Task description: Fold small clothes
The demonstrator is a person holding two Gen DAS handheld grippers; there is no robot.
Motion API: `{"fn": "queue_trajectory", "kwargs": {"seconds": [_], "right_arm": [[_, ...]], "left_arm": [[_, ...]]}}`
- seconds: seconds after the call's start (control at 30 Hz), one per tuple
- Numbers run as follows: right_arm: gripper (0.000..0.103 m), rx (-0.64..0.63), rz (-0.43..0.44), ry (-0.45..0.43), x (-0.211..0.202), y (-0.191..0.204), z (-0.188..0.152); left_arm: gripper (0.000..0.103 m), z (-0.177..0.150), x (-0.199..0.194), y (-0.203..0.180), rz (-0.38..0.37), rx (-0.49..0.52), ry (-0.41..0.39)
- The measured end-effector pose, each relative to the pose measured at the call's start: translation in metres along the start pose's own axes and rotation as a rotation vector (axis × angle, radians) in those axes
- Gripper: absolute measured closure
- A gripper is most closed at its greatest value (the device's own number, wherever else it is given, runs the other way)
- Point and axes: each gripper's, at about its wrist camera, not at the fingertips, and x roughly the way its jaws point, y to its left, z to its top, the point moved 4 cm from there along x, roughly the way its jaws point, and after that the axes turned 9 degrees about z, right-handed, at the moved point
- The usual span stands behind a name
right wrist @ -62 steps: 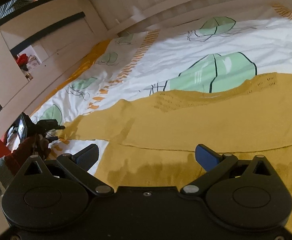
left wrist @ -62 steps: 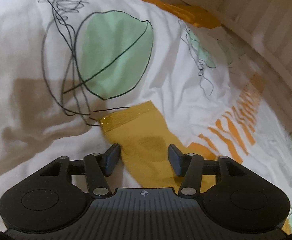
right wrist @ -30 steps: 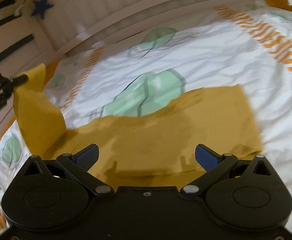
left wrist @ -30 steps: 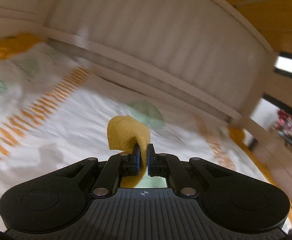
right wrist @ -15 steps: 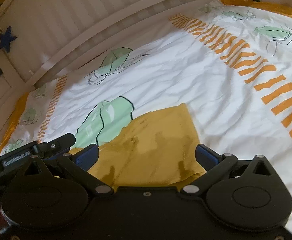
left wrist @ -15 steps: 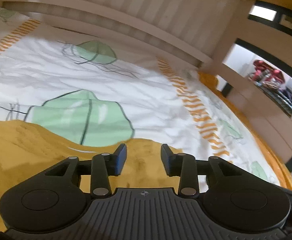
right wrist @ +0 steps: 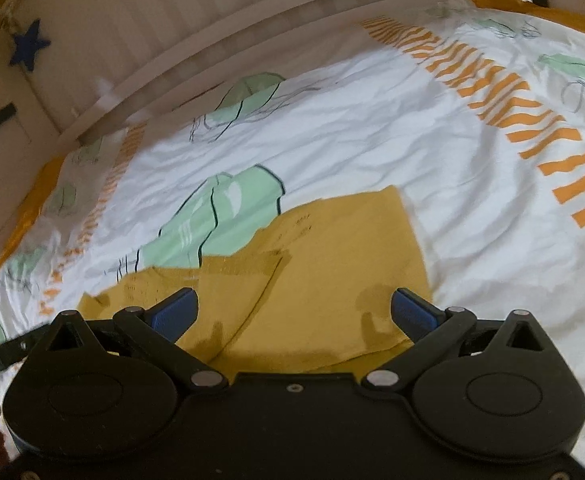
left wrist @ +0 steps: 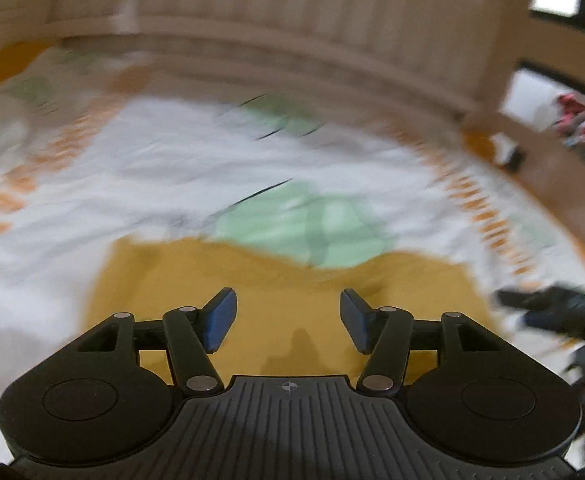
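1. Both tongs are over the bed. The left gripper (left wrist: 288, 314) has its jaws opening, with nothing pinched between them; only the yellow cloth lies under the gap. The right gripper (right wrist: 294, 312) has its jaws spread wide and holds nothing
2. The bed cover (right wrist: 372, 128) is the biggest thing. It is white with green leaf shapes and rows of orange stripes, and it is a bit wrinkled
3. A pale wooden bed rail (right wrist: 220, 52) with slats runs along the far edge of the bed
4. The mustard-yellow top (right wrist: 332, 272) lies flat on the bed cover, near the close edge of the bed and right under both tongs. One part is folded over another, so a slanted edge crosses its middle. Its far right corner points toward the orange stripes. A green leaf shape (right wrist: 216, 220) peeks out just past its far edge
5. In the left wrist view the picture is blurry, but the yellow top (left wrist: 292, 280) fills the space in front of the tongs, and the other black tool shows at the right edge
6. A small dark blue star (right wrist: 30, 48) hangs by the far left corner of the bed
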Motion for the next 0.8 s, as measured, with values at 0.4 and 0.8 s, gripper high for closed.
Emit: {"fn": "queue_trajectory", "kwargs": {"seconds": [0.4, 0.8], "right_arm": [[0.001, -0.167, -0.008, 0.071, 0.039, 0.056, -0.018], [0.001, -0.272, -0.196, 0.158, 0.080, 0.060, -0.027]], "left_arm": [[0.048, -0.051, 0.038, 0.065, 0.059, -0.130, 0.253], [0.041, -0.054, 0.047, 0.066, 0.062, -0.137, 0.284]]}}
